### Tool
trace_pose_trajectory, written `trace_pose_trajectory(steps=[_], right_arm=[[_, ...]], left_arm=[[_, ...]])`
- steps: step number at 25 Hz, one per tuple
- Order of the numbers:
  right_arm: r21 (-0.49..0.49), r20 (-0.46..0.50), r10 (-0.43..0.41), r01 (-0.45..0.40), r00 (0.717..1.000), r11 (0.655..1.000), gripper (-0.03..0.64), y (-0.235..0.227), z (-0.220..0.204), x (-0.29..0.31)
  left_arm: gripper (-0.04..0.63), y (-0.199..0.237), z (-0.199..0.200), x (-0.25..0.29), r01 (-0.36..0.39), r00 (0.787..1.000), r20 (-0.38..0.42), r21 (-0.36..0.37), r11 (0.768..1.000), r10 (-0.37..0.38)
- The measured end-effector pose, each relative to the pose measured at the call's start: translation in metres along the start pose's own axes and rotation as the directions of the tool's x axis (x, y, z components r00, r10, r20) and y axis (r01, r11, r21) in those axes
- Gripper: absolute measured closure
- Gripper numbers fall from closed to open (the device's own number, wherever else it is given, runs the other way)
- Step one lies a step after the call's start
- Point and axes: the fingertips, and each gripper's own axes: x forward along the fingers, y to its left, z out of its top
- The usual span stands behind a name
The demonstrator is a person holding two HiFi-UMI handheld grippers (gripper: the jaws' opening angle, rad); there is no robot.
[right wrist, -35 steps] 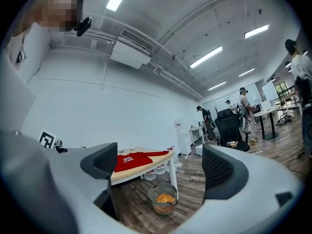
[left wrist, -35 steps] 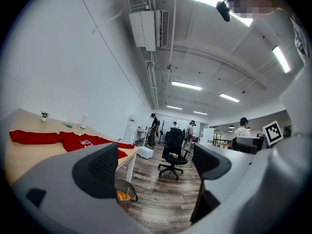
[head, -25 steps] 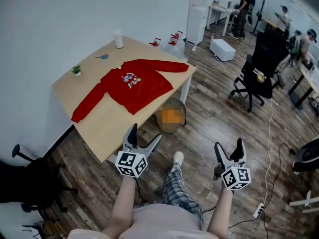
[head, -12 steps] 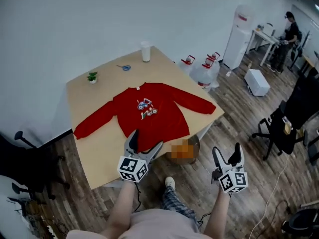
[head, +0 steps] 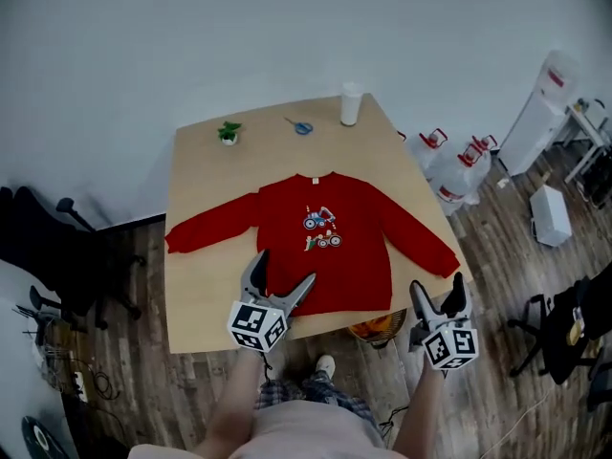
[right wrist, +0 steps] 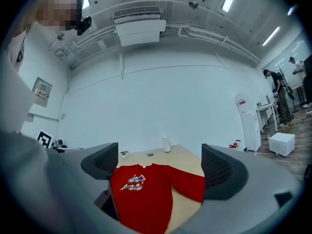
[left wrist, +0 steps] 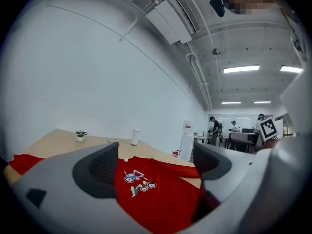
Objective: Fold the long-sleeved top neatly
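The red long-sleeved top (head: 330, 242) lies flat in the middle of the counter (head: 206, 299), with its picture side up. Its neck points to 12 o'clock. Its bottom edge is at 6 o'clock, close to the near edge of the counter. One sleeve stretches out to 9 o'clock. The other sleeve runs to about 4 o'clock, and its end reaches the edge of the counter.

No part of the top is folded over yet. So I think the folding has not begun, and this is the step of getting to the top. The next move, I think, is to bring a gripper down to a sleeve end, pinch the cloth and lay it across the body. The cloth looks soft and floppy, so it may slide or bunch up.

The left gripper (head: 283, 269) hangs over the bottom edge of the top at about 7 o'clock. Its jaws are spread wide, with nothing between them, and it does not seem to touch the cloth. The right gripper (head: 438, 287) is off the counter at 5 o'clock, above the floor. Its jaws are spread wide too, and it holds nothing.

Along the far edge sit a white cup (head: 351, 103) at 1 o'clock, blue scissors (head: 299, 125) at 12 o'clock and a little plant (head: 228, 132) at 11 o'clock, all well apart from the top
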Motion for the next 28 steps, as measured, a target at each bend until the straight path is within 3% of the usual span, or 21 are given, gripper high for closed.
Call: trace_pose_trajectory(steps=[7, 17, 28], right_arm=[[-0.005, -0.044, 0.132, -0.133, 0.990, 0.991, 0.103, 0.024, -0.006, 0.068], [-0.019, -0.092, 0.225, -0.228, 0.970, 0.974, 0.108, 0.053, -0.009, 0.130], [-0.026, -0.125, 0.359, -0.365, 0.925, 0.931, 0.114, 0.122, -0.017, 0.202]], left_arm=[[0.132, 0.040, 0.002, -0.002, -0.138, 0.990, -0.009, -0.006, 0.990, 0.137], [0.132, 0.082, 0.002, 0.000, -0.226, 0.974, -0.012, -0.034, 0.974, 0.225], [0.132, 0.152, 0.013, -0.022, -0.362, 0.932, -0.002, -0.050, 0.931, 0.362]])
